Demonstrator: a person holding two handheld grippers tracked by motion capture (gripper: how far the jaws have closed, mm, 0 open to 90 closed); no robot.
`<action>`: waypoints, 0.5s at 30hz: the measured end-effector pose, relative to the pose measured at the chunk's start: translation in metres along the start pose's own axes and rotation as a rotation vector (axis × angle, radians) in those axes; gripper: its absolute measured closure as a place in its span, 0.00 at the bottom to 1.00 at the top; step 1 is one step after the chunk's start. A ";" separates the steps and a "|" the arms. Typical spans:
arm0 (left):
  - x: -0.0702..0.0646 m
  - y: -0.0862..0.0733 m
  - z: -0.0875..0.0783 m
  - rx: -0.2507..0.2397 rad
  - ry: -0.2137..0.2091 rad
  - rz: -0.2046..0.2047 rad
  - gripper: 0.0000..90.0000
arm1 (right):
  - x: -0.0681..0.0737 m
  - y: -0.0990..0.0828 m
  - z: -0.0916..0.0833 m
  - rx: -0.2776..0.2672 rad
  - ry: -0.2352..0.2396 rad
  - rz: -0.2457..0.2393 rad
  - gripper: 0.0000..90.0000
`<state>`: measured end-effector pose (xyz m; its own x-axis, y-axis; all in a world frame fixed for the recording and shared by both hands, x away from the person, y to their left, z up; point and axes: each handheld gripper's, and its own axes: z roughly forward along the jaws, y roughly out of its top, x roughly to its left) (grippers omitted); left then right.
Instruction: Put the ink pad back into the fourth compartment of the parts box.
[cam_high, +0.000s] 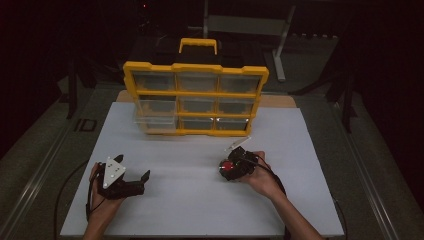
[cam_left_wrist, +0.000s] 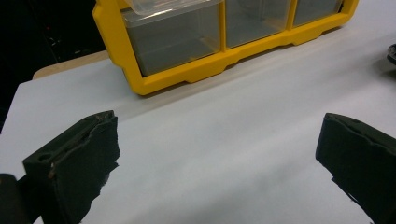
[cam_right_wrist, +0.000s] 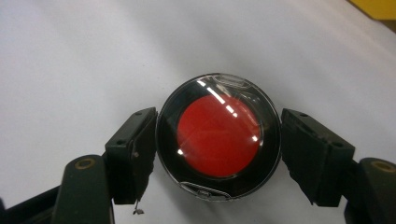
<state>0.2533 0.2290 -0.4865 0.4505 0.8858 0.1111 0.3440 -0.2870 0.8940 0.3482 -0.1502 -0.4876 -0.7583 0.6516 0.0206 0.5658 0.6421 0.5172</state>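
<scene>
The right gripper (cam_right_wrist: 219, 142) is bracketing a round black case (cam_right_wrist: 218, 136) with a clear lid and a red disc (cam_right_wrist: 217, 137) inside. In the right gripper view, the left jaw pad is lying against the case rim, while the right jaw pad is standing just beside the rim with a thin sliver of white surface showing between them; whether the pads are pressing on the case cannot be told. The case is resting on the white board (cam_right_wrist: 70, 60), centred between the fingers. No brand, label or lettering is legible on the case or the lid; only light glints are crossing the red disc.

The left gripper (cam_left_wrist: 217, 158) is sitting released, its jaws spread wide with bare board between them. Ahead of its fingers, well apart, the yellow organiser (cam_left_wrist: 187, 74) is standing with clear drawers (cam_left_wrist: 173, 37); no writing is readable on it.

In the high view, the right gripper (cam_high: 235, 165) is lying just in front of the organiser (cam_high: 195, 97), and the left gripper (cam_high: 132, 182) is lying near the front left part of the board (cam_high: 190, 200). Open board is extending between the two grippers and toward the near edge.
</scene>
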 end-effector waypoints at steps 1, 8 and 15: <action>0.000 0.000 0.000 0.000 0.000 0.000 0.00 | 0.000 0.000 -0.001 -0.002 0.001 0.001 0.33; 0.000 0.000 0.000 0.000 0.000 0.001 0.00 | 0.001 0.001 -0.005 -0.006 0.011 0.008 0.33; 0.000 0.000 -0.001 -0.005 0.005 -0.002 0.00 | 0.003 0.003 -0.011 -0.012 0.009 0.001 0.33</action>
<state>0.2527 0.2289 -0.4861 0.4459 0.8881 0.1118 0.3404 -0.2838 0.8964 0.3439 -0.1506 -0.4769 -0.7602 0.6490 0.0287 0.5630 0.6361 0.5277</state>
